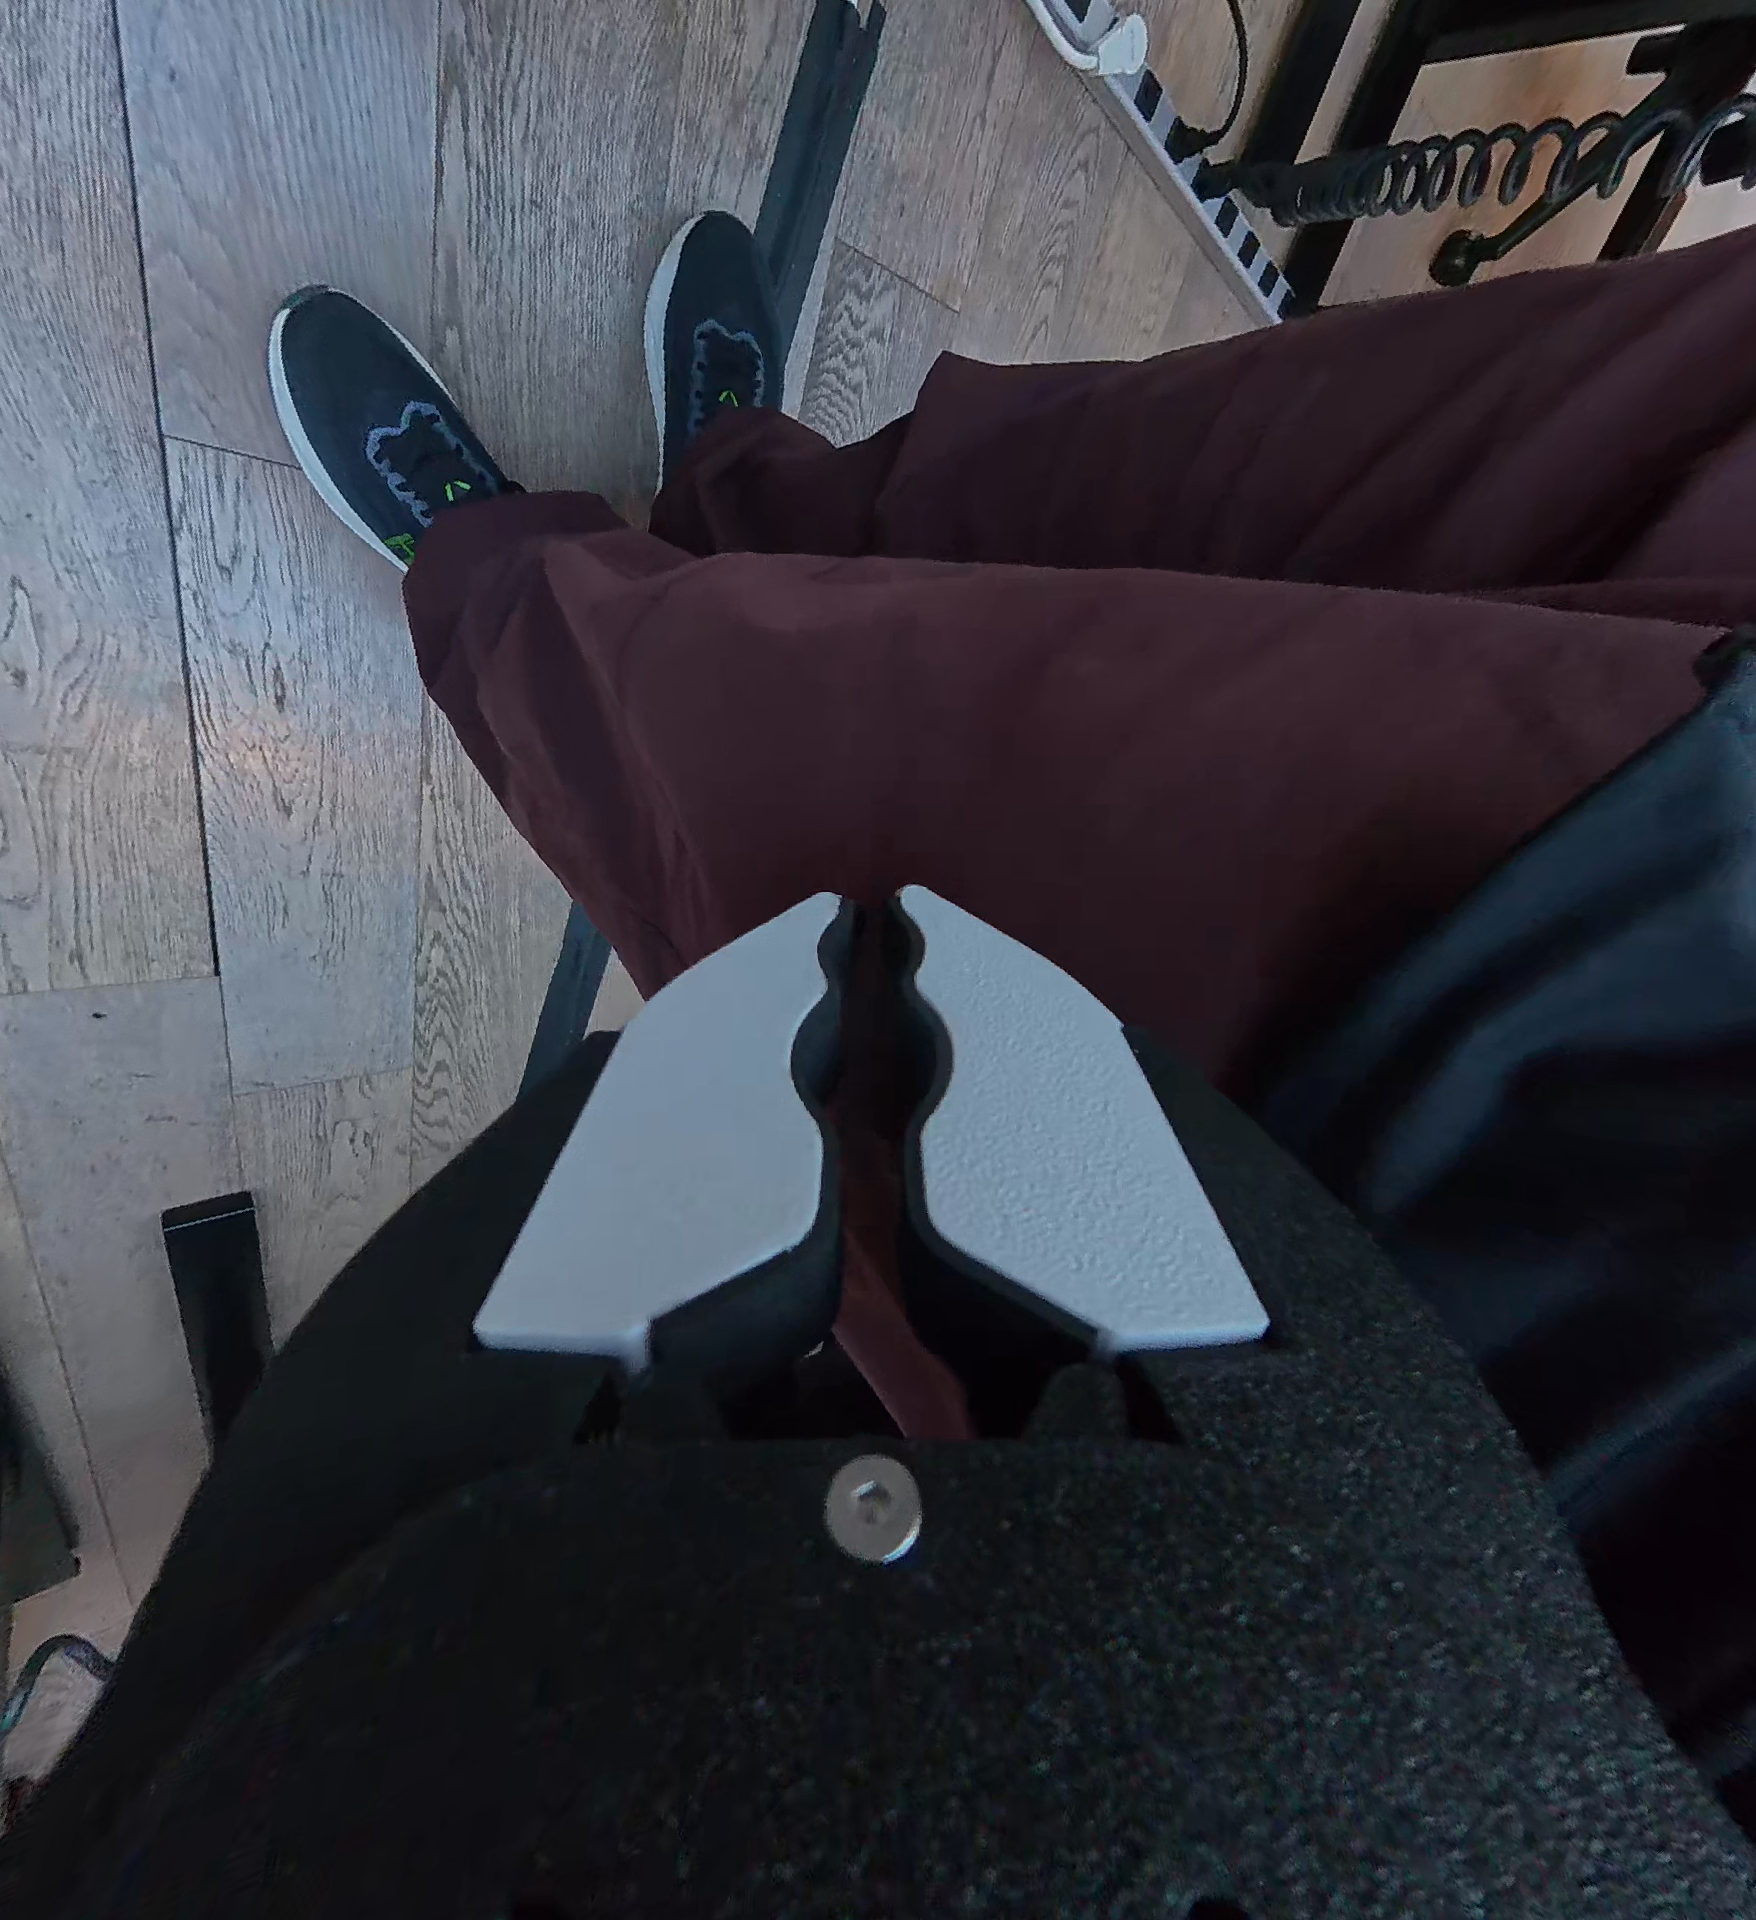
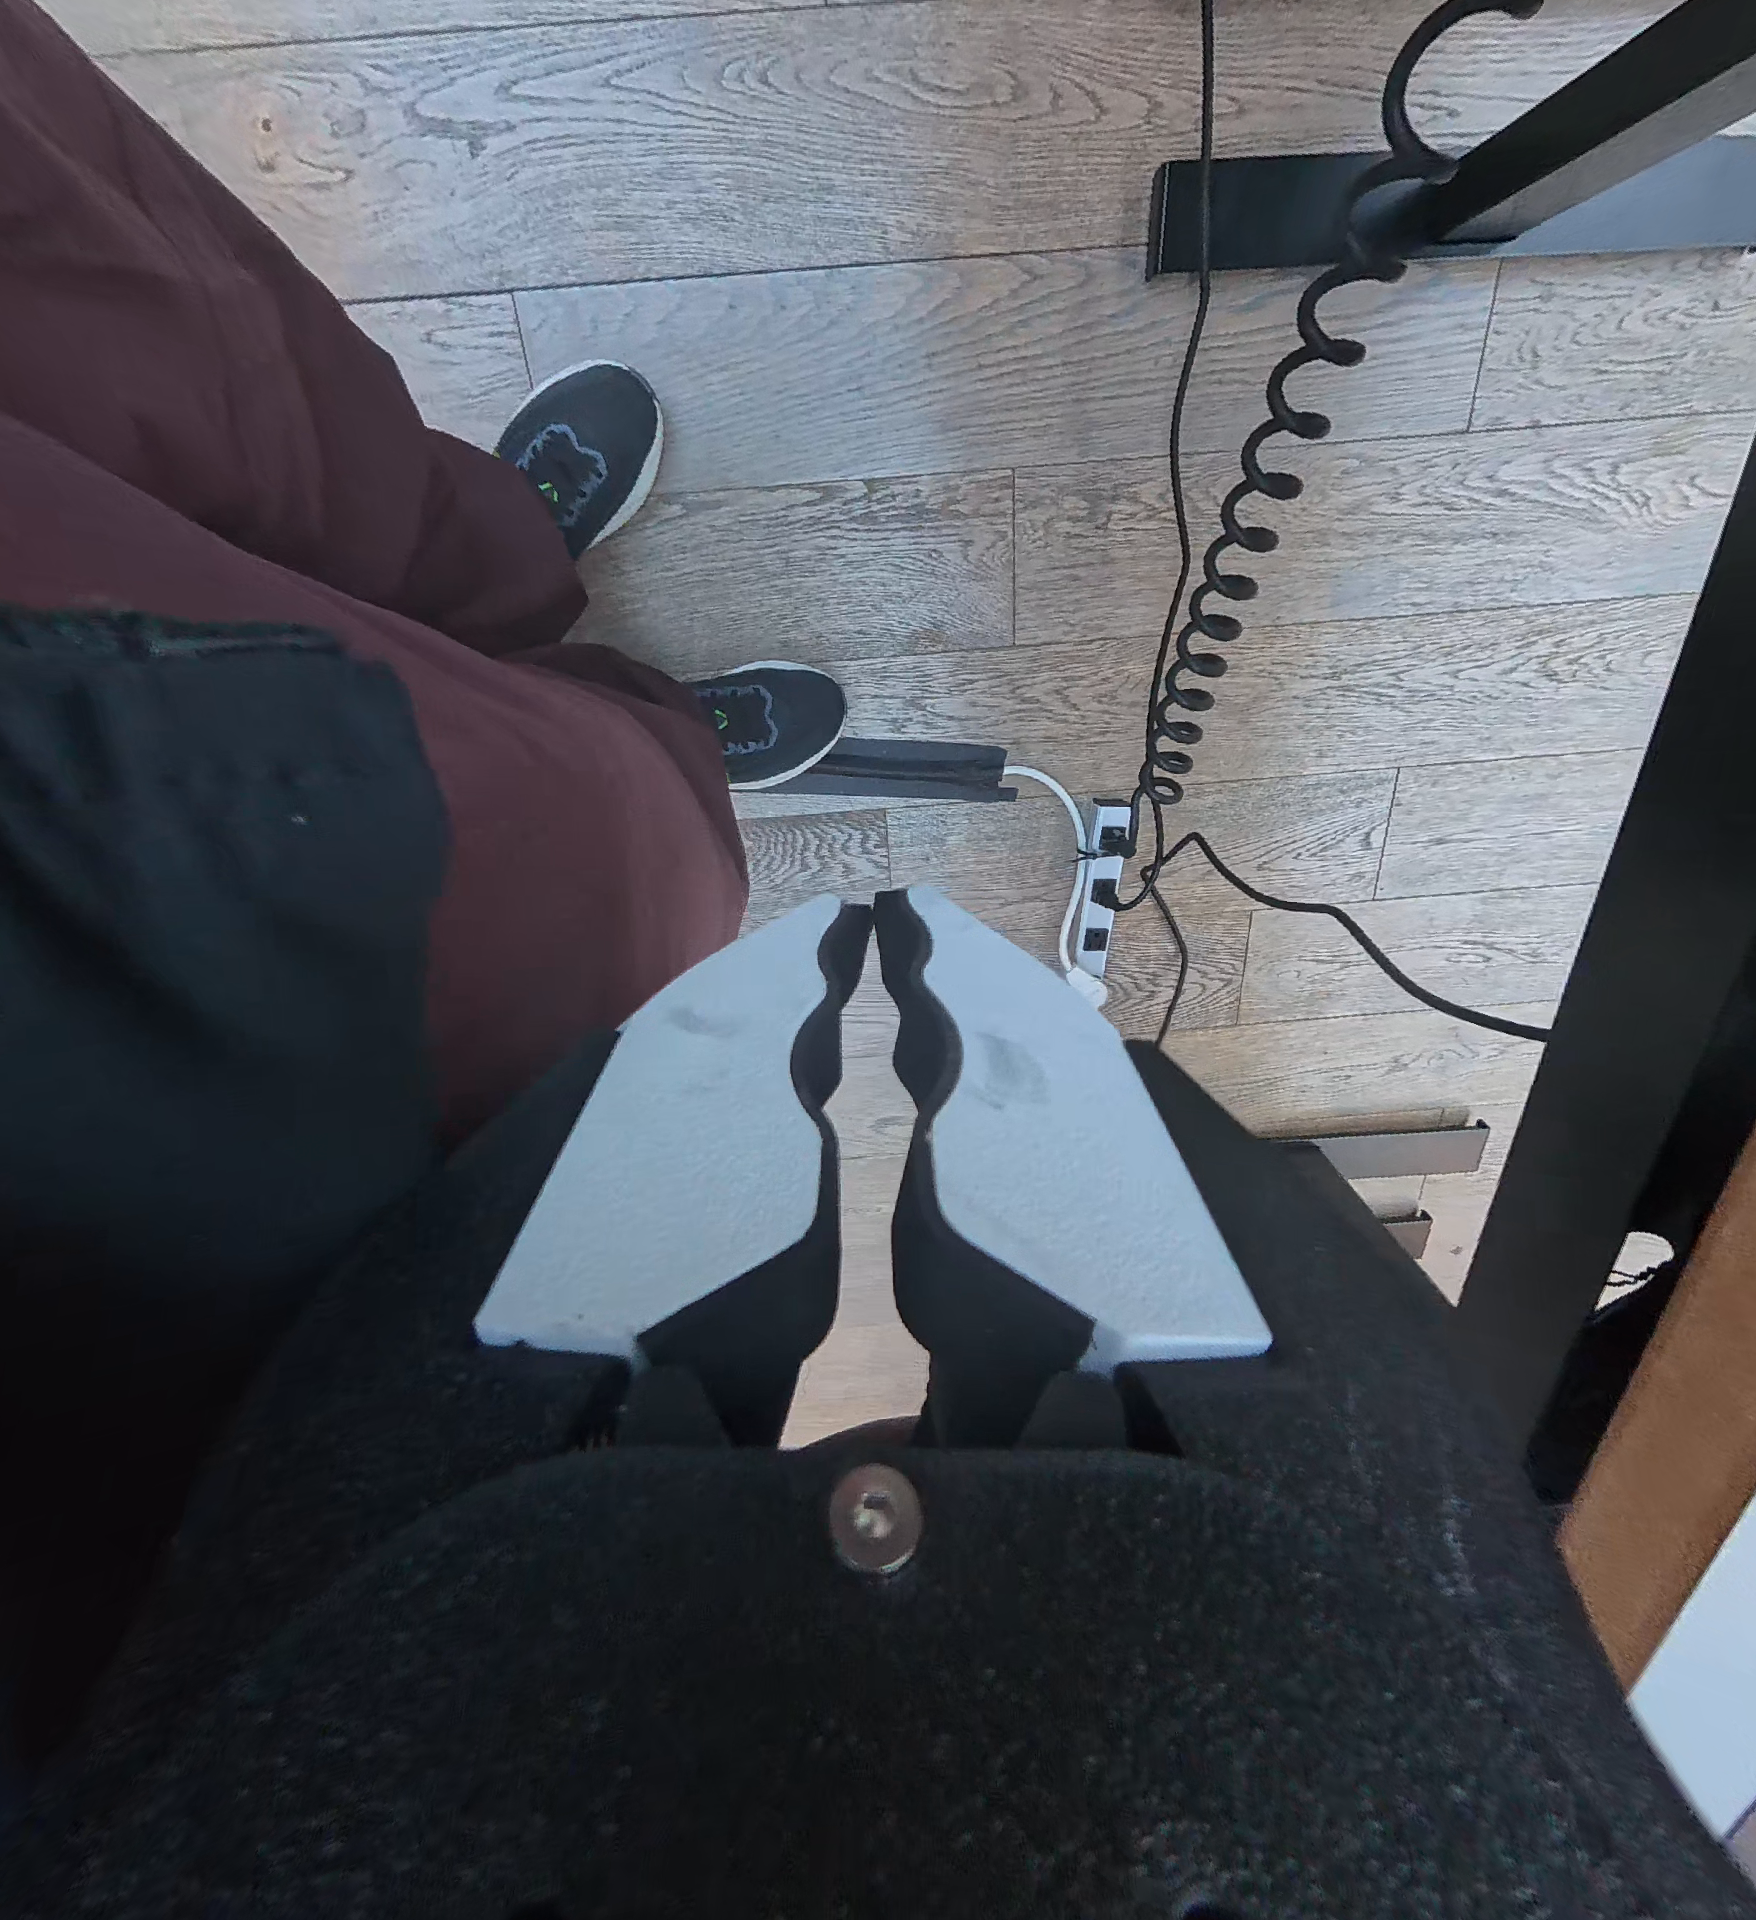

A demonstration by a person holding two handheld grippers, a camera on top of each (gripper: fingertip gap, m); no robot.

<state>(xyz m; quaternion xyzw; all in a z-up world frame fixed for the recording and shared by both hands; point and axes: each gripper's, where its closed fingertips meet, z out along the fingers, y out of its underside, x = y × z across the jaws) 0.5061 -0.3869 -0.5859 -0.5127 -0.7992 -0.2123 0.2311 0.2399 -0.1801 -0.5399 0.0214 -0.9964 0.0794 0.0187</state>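
1. Pointing down beside the person's legs, both grippers carry nothing; no object to be handled shows in either view, so weight, stiffness and a place to take hold cannot be judged.
2. Left gripper (image 1: 872,906): fingertips nearly touching, only a thin slit between them, nothing in it. It hangs over the maroon trouser leg (image 1: 957,748); whether it touches the cloth cannot be told.
3. Right gripper (image 2: 873,902): jaws closed to a narrow gap, empty, with bare floor showing through. It hangs just beside the maroon trouser leg (image 2: 583,831), above the white power strip (image 2: 1097,894).
4. Nearest soft stuff: the trousers, plus a dark jacket hem (image 1: 1632,987) at the left view's right edge. Both look limp and would bunch if pinched.
5. Farther out: two black sneakers (image 1: 386,416) with white soles, flat on the grey wood-plank floor (image 1: 43,623).
6. Right side: a black coiled cable (image 2: 1227,582) hangs from a black table frame (image 2: 1684,727) down to the power strip, and a thin black cord runs alongside. These are springy and a snag risk.
7. Black flat foot bar (image 2: 1476,208) lies on the floor at top right.
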